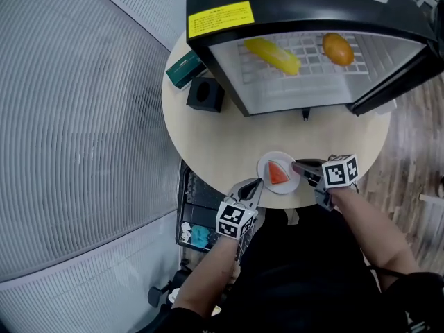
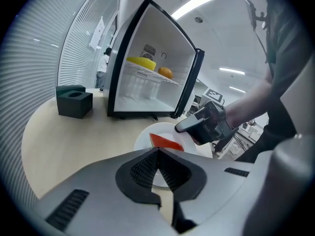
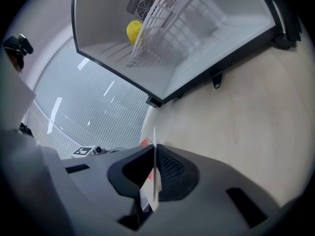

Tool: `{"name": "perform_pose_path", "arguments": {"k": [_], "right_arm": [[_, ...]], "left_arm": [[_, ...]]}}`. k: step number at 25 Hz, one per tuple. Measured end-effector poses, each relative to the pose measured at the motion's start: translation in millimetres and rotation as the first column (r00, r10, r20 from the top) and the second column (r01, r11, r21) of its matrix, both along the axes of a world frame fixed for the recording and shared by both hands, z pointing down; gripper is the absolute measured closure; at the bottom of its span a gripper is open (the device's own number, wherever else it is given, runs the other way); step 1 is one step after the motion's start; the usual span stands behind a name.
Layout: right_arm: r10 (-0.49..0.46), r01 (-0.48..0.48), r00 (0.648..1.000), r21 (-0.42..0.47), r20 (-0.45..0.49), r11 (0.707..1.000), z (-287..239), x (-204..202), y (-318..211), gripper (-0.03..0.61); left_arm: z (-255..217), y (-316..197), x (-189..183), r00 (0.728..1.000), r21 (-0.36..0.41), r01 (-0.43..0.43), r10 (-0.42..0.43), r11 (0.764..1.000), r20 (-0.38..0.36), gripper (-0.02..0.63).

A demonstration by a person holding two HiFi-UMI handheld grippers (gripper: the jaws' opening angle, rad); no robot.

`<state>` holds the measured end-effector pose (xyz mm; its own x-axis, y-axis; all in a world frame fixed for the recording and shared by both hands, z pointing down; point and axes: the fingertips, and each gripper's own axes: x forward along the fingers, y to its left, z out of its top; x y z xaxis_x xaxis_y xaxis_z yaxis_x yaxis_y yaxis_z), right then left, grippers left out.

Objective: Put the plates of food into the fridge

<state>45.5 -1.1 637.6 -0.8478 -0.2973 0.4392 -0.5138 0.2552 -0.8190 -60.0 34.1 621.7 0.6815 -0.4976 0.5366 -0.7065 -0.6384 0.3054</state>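
Observation:
A small white plate [image 1: 268,163] carrying a red wedge of watermelon [image 1: 278,174] is at the near edge of the round table [image 1: 222,144]. My left gripper [image 1: 258,183] is shut on the plate's left rim and my right gripper [image 1: 297,166] is shut on its right rim. In the left gripper view the plate [image 2: 144,137] and the wedge [image 2: 165,141] lie just past the closed left gripper [image 2: 157,154], with the right gripper [image 2: 183,127] across from it. In the right gripper view the plate's rim [image 3: 156,181] shows edge-on, pinched in the right gripper [image 3: 154,151].
The black fridge [image 1: 277,9] stands open at the table's far side, its door [image 1: 395,82] swung to the right. A yellow food [image 1: 274,54] and an orange [image 1: 338,48] lie on its wire shelf. A black box [image 1: 205,94] and a teal box [image 1: 185,69] sit left of it.

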Motion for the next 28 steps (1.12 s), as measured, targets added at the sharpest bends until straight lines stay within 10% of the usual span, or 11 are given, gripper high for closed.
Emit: {"name": "perform_pose_path", "arguments": {"k": [28], "right_arm": [[0.263,-0.29,0.945,0.127,0.193,0.949,-108.3,72.5,-81.1,0.559]], "left_arm": [[-133.7,-91.7,38.3,0.998,0.243,-0.015,0.027,0.97,-0.048,0.611]]}}
